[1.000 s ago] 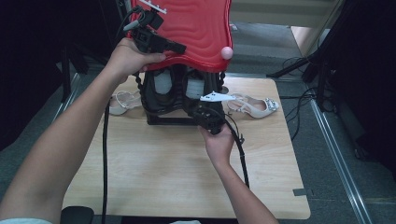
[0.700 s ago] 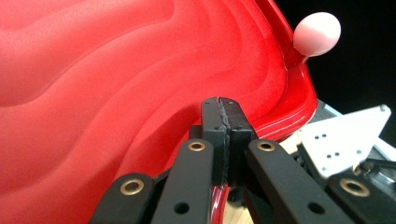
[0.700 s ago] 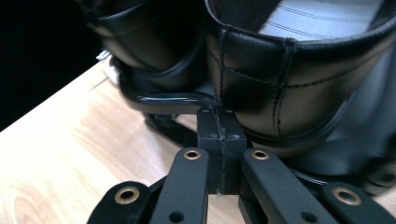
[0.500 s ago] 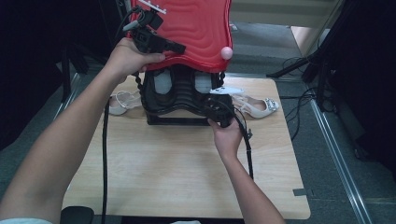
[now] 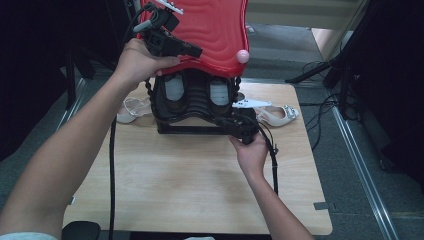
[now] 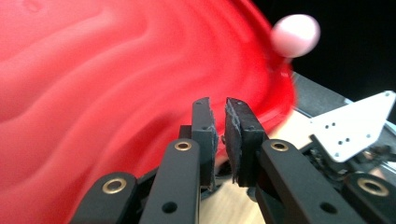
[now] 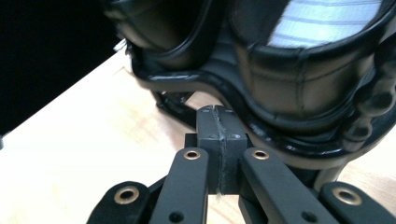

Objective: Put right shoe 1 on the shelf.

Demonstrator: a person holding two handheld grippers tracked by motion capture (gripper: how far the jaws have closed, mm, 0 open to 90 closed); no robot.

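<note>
Two hand-held tongs at a black device with a raised red lid on a desk

High view: left tongs at the red lid; right tongs by the black base. Left gripper view: jaws just opened slightly, lid behind, nothing between. Right gripper view: jaws closed, empty, touching the base

The high view is looking forward and down from above the person's side, taking in the whole worktop, both forearms and the red lid raised over the black base. The left gripper view is riding close behind its own fingers, facing the red lid's surface at very short range, blurred, with the pink knob at top right. The right gripper view is sitting low over the worktop, looking along its fingers at the black base close up; both gripper views are sharing lid, base and worktop with the high view.
</note>
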